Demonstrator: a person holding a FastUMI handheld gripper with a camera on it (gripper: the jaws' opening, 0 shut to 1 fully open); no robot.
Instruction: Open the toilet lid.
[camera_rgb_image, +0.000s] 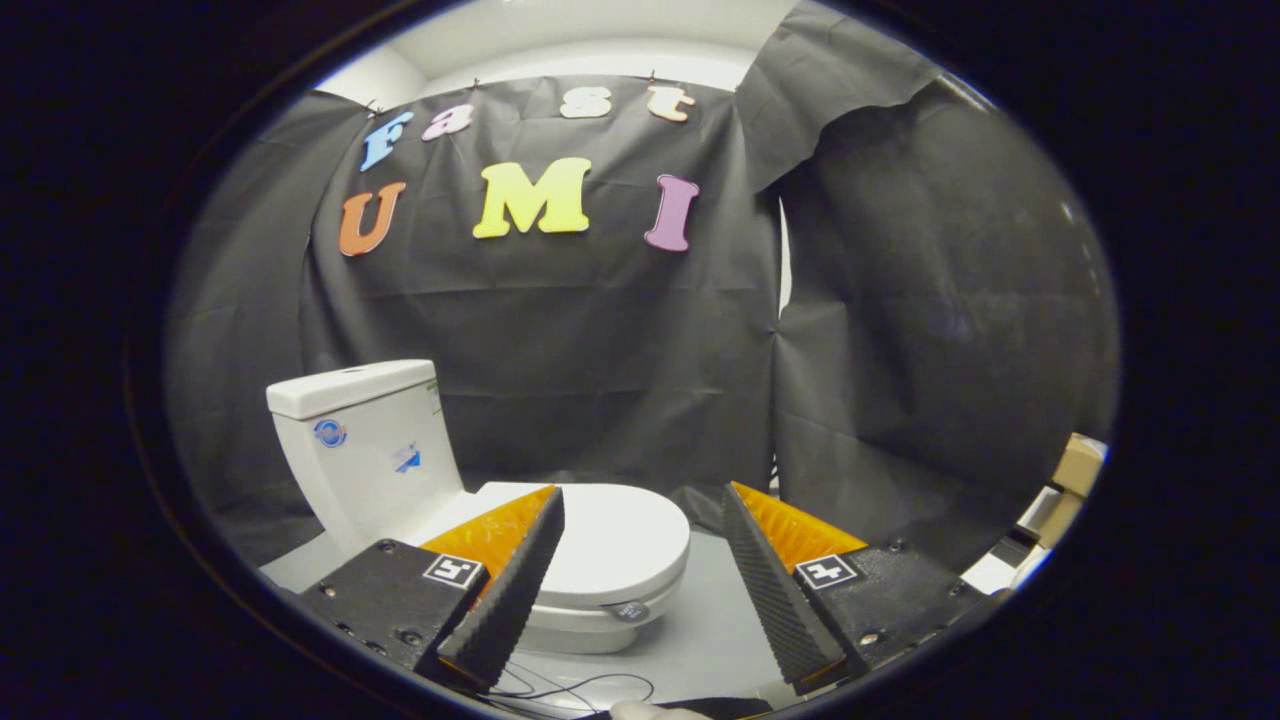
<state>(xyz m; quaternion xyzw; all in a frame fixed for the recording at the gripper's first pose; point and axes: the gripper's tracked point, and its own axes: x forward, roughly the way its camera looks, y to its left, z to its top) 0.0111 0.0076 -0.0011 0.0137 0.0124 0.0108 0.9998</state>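
A: Where the view starts, nearest the camera, what is there?

B: The gripper (640, 505), its fingers spread wide with nothing between them. Their bases are cut off below. Under them thin cables (570, 688) lie on the grey floor (705, 620), and a pale rounded shape sits at the very bottom; I cannot tell what it is.

A: And the toilet?

B: The toilet (600, 590) stands just beyond the fingers, more toward the left one. Its lid (625, 540) lies flat, shut. The left finger (505, 590) covers the lid's left part and some of the bowl, so the hinge is hidden.

A: Further back?

B: The tank (360, 440) rises behind the lid, with two small stickers too blurred to make out. Behind everything hangs the black cloth wall (600, 350). Far off to the right, past the right finger, are cardboard boxes (1075, 470), partly cut off.
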